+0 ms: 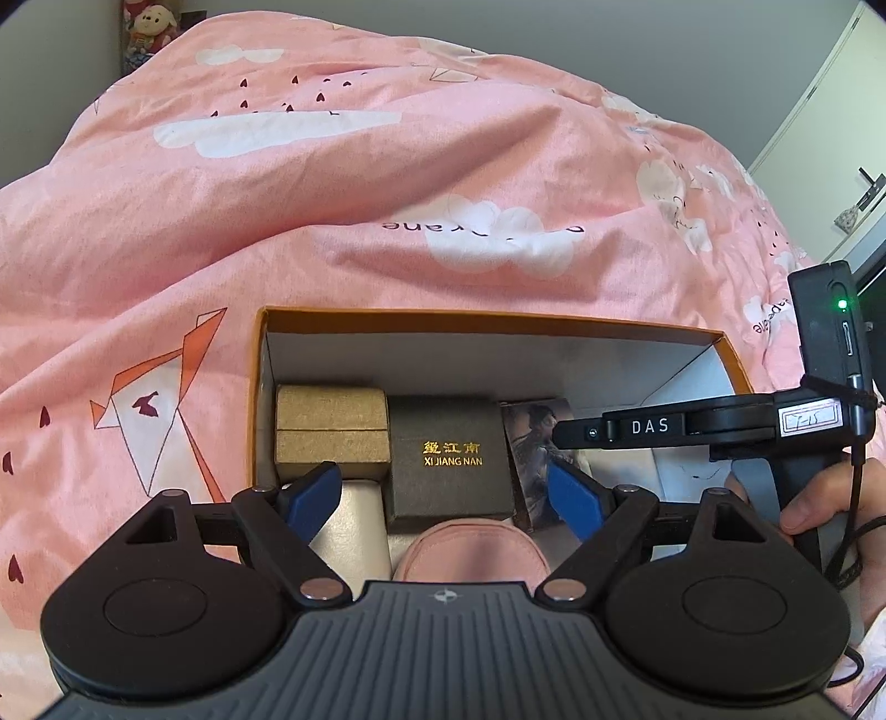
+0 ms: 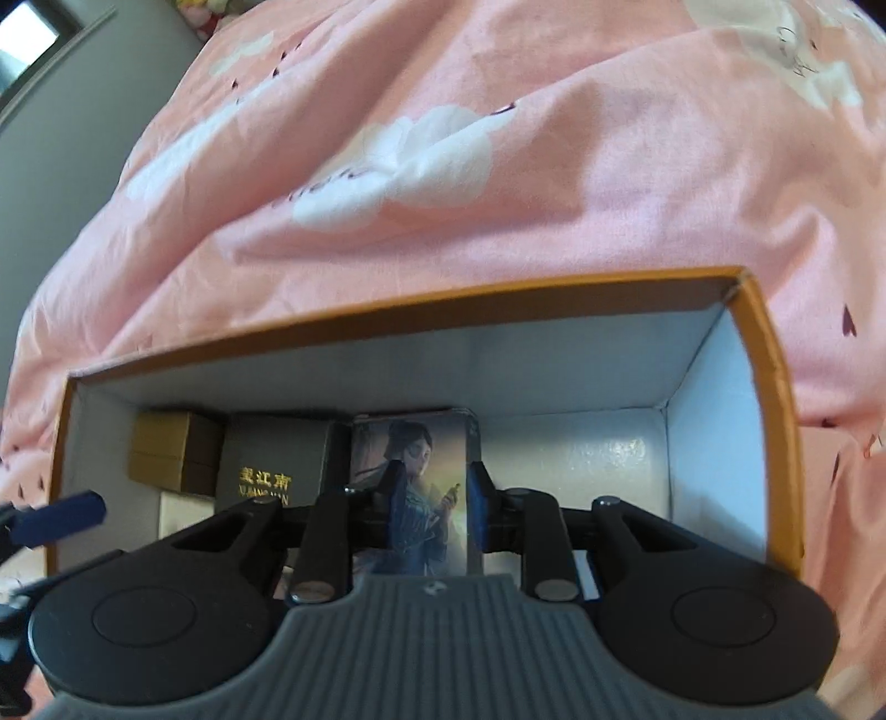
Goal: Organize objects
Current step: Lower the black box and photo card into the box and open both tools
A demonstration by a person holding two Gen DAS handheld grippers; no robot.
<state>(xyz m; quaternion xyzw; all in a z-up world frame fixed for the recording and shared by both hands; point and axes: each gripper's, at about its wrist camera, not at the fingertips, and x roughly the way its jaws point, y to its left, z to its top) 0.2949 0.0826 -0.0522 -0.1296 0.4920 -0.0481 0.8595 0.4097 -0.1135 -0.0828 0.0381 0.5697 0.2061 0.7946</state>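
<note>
1. While two grippers hang over it, one orange box (image 1: 498,320) with white walls sits open on one pink bedcover (image 1: 332,194).
2. Inside the orange box I count five things, all packed at its left end. The right end shows only the white floor.
3. One gold box (image 1: 329,426) sits at the far left. A line runs across it, so I cannot tell if it is one box or two stacked.
4. One dark box (image 1: 448,437) touches the gold box on its right side. Gold letters on it read "XI JIANG NAN", with three Chinese signs above them.
5. One picture box (image 2: 426,443) sits just right of the dark box. It shows a drawn figure in a blue robe. I see no words on it.
6. One cream thing (image 1: 360,520) lies below the gold box, and one pink pouch (image 1: 476,548) lies below the dark box. Both are partly hidden.
7. The left gripper (image 1: 443,476) has two blue fingers. Its jaws are spread wide, over the dark box, and pinch nothing.
8. The right gripper (image 2: 437,493) also has two blue fingers. Its jaws stand close together with a small gap, and the picture box shows in that gap. I cannot tell if the pads touch it.
9. White letters on the right gripper's side read "DAS". One small green light (image 1: 842,304) glows on it.
10. One hand (image 1: 819,498) holds the right gripper's handle.
11. The bedcover has white clouds, small dark hearts and orange paper birds. Its writing is upside down and too bent to read.
12. One plush toy (image 1: 152,25) sits far off in the top left corner.
</note>
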